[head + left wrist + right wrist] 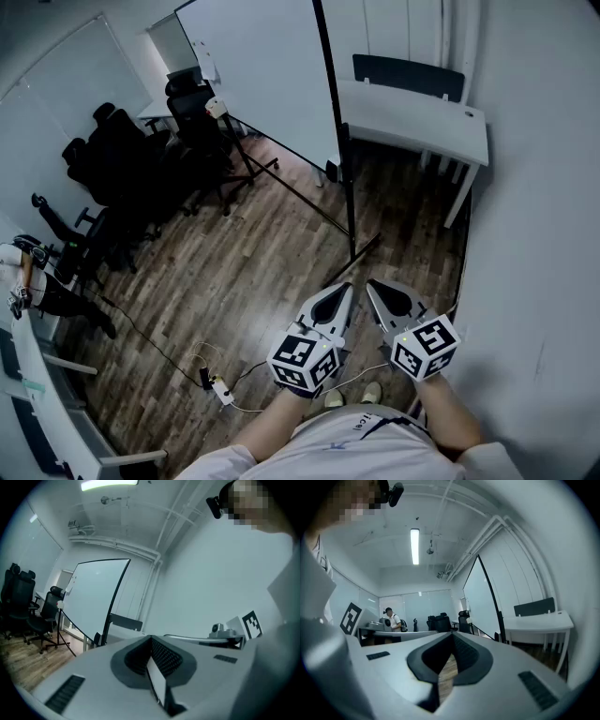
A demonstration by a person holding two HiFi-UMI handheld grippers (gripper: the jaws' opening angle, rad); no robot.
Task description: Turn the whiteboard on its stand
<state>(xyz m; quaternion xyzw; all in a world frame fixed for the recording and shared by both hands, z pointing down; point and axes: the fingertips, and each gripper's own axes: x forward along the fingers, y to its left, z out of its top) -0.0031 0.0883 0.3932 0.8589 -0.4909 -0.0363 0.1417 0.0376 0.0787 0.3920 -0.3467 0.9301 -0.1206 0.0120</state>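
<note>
The task looks not yet begun; this is the approach. The whiteboard (267, 80) stands upright on its black stand (349, 202), ahead of the person, and neither hand-held gripper touches it.

The left hand-held gripper (345, 291) and the right hand-held gripper (373, 287) are held low, close to the body and side by side. They are well short of the whiteboard's near edge, with their tips pointing toward the stand's foot. Both are clenched, with nothing between the jaws.

A white tabletop (412, 117) sits just behind the whiteboard, and office chairs (122, 159) crowd the floor to its left.

Next, I judge, the person must step up to the whiteboard, let at least one pair of jaws part, and take hold of the frame's near edge. The tabletop is close behind, so the swing will likely want care.
</note>
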